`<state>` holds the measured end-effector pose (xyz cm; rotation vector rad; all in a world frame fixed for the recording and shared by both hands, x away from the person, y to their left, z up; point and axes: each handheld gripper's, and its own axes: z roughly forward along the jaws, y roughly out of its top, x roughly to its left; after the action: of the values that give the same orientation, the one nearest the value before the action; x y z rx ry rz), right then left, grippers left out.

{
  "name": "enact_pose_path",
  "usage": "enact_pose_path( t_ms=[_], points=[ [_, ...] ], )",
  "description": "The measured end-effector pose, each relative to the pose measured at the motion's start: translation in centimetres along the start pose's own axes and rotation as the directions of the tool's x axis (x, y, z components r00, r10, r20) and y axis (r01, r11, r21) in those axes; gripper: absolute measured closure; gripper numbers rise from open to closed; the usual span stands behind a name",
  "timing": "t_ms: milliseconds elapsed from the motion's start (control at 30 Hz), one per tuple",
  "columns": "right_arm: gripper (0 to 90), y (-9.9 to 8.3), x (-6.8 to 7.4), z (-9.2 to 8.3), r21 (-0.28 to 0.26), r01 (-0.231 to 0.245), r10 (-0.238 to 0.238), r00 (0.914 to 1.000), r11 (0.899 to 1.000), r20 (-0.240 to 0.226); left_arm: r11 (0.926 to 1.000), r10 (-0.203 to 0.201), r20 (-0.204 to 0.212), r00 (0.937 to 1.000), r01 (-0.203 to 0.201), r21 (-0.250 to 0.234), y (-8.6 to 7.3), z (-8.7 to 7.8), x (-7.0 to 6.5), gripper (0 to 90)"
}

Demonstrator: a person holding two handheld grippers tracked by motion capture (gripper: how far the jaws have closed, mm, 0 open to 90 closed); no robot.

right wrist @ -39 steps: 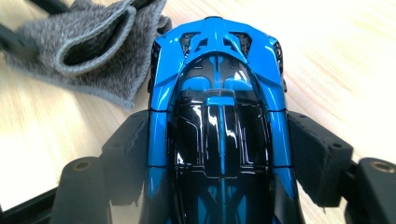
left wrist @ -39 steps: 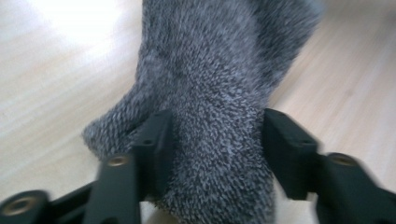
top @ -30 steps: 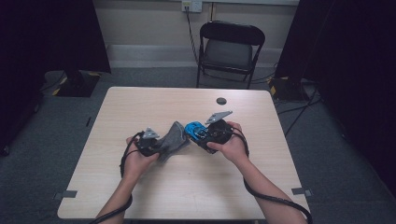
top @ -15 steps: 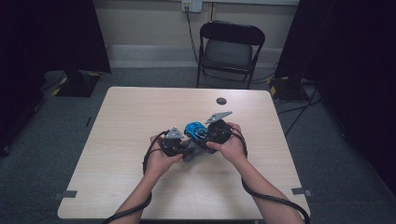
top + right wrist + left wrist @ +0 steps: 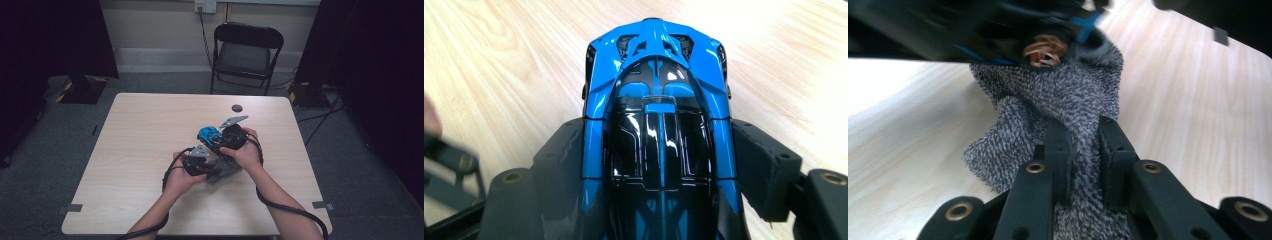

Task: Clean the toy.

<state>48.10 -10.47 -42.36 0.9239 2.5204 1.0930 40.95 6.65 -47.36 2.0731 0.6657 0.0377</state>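
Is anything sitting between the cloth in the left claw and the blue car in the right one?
Nothing visible. The left claw is shut on the grey knitted cloth, and the cloth already reaches the underside of the glossy blue and black toy car, clamped in the right claw.

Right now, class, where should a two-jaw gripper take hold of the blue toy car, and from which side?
Across the blue toy car at mid-body, coming from behind along its length. Its flanks there run straight and nearly parallel, while the nose tapers. The right gripper already clamps it so, one jaw on each flank.
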Motion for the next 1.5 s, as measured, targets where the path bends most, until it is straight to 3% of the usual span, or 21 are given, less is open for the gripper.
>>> enact_pose_path(
  t_ms=[100,233,333,433,600,700,767,800,867,1067,1233,1500],
  points=[
    [28.3,0.3,-0.2,-0.3,-0.007,-0.004,0.004,1.0,1.0,0.002,0.9999,-0.003,-0.005,1.0,0.003,0.01,-0.1,-0.3,0.2,78.0],
    [28.3,0.5,-0.3,-0.9,-0.014,-0.002,0.002,1.0,1.0,-0.003,0.9995,-0.031,-0.052,0.9981,0.031,-0.001,-0.5,-1.7,1.7,78.0],
    [28.3,0.5,-0.3,-1.5,-0.029,-0.003,0.003,1.0,1.0,-0.008,0.9983,-0.057,-0.104,0.9929,0.057,-0.004,-0.8,-3.0,3.0,78.0],
    [28.3,0.4,-0.3,-2.2,-0.034,0.005,-0.005,1.0,0.999,-0.007,0.9965,-0.083,-0.167,0.9825,0.081,-0.022,-0.8,-4.3,4.4,78.0],
    [28.3,0.0,-0.3,-3.0,-0.042,0.01,-0.011,0.9999,0.999,-0.013,0.9909,-0.131,-0.248,0.96,0.118,-0.066,-0.4,-6.0,6.4,77.9],
    [28.3,-0.4,0.0,-3.2,-0.043,0.015,-0.016,0.9997,0.999,-0.018,0.9862,-0.156,-0.282,0.9465,0.134,-0.097,0.1,-6.6,7.3,77.9],
    [28.3,-0.7,0.1,-3.3,-0.043,0.015,-0.015,0.9997,0.999,-0.02,0.9827,-0.169,-0.287,0.9429,0.14,-0.122,0.4,-6.7,7.6,77.8],
    [28.3,-0.9,0.2,-3.3,-0.046,0.016,-0.017,0.9997,0.999,-0.021,0.9811,-0.174,-0.28,0.9441,0.142,-0.131,0.6,-6.7,7.5,77.8],
    [28.3,-1.2,0.3,-3.2,-0.047,0.014,-0.015,0.9997,0.999,-0.02,0.9863,-0.149,-0.279,0.9486,0.123,-0.11,1.1,-6.4,7.3,77.8],
    [28.3,-1.7,0.9,-2.9,-0.039,0.022,-0.022,0.9997,0.999,0.002,0.9864,-0.134,-0.202,0.9702,0.111,-0.122,1.6,-5.0,5.9,77.8],
    [28.2,-2.0,0.9,-2.7,-0.03,0.009,-0.009,0.9998,0.999,0.017,0.9894,-0.112,-0.169,0.9793,0.094,-0.11,1.6,-4.2,5.3,77.9],
    [28.3,-1.1,0.5,-2.4,-0.034,-0.003,0.004,0.9996,0.999,0.029,0.9927,-0.079,-0.133,0.988,0.066,-0.101,1.7,-3.4,4.0,77.8]
  ],
)
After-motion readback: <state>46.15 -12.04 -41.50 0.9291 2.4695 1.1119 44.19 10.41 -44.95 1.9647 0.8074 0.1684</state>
